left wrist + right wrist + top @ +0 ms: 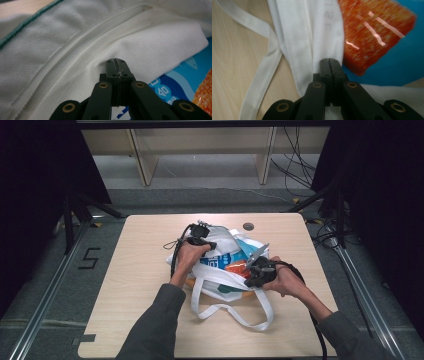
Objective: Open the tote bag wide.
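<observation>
A white cloth tote bag (222, 236) lies in the middle of the table with its mouth pulled open. Inside lies a snack packet (231, 264), blue with an orange patch. My left gripper (210, 244) is at the bag's far left rim; in the left gripper view its jaws (116, 61) are shut, pinching puckered white fabric (62, 50) beside the blue packet (175, 77). My right gripper (250, 281) is at the near right rim; its jaws (329, 60) are shut on the white fabric edge (312, 30) next to the orange packet (372, 32).
The bag's long white straps (240, 317) loop across the wooden table (145, 250) toward the near edge; one strap (259, 75) runs left of the right jaws. A round cable hole (248, 226) sits behind the bag. Black frames and cables flank the table.
</observation>
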Tool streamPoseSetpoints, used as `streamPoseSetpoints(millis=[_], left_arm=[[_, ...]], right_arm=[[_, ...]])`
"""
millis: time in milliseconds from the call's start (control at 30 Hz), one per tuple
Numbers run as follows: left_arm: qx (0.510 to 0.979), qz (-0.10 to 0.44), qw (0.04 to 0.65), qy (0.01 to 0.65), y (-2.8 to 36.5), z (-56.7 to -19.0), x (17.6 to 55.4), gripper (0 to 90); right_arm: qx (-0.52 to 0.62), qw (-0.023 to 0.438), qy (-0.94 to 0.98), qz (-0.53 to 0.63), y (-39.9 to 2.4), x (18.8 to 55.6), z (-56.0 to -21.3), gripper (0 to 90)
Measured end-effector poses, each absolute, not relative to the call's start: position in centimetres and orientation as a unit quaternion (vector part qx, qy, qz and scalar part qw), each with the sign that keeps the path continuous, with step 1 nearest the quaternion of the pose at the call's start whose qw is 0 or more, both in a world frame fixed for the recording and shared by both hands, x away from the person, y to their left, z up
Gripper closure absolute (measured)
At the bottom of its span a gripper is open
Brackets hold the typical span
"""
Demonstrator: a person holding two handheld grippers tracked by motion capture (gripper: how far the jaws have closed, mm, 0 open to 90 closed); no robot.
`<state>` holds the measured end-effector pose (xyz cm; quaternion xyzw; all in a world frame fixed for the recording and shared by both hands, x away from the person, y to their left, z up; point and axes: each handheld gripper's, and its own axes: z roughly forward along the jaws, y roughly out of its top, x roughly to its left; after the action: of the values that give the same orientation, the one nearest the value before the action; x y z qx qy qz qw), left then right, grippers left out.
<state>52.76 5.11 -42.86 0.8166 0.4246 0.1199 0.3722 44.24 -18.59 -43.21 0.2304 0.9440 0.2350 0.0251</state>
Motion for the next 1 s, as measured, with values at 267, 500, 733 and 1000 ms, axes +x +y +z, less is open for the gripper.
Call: streamPoseSetpoints(millis=[267, 500, 733, 1000], left_arm=[[0.860, 0.091, 0.369, 0.341, 5.1, -43.0, 47.7, 86.6], [0.874, 0.060, 0.362, 0.319, 6.5, -45.7, 44.6, 89.3], [0.882, 0.071, 0.356, 0.300, 6.4, -48.1, 41.5, 89.4], [0.868, 0.085, 0.387, 0.297, 7.2, -44.9, 42.0, 85.6]], right_arm=[[0.235, 0.106, 0.911, 0.321, -16.1, 48.5, -40.2, 90.0], [0.259, 0.148, 0.919, 0.257, -13.6, 52.8, -41.9, 90.0], [0.356, 0.177, 0.885, 0.243, -14.6, 57.5, -43.5, 90.0], [0.375, 0.166, 0.882, 0.230, -14.6, 57.4, -42.7, 90.0]])
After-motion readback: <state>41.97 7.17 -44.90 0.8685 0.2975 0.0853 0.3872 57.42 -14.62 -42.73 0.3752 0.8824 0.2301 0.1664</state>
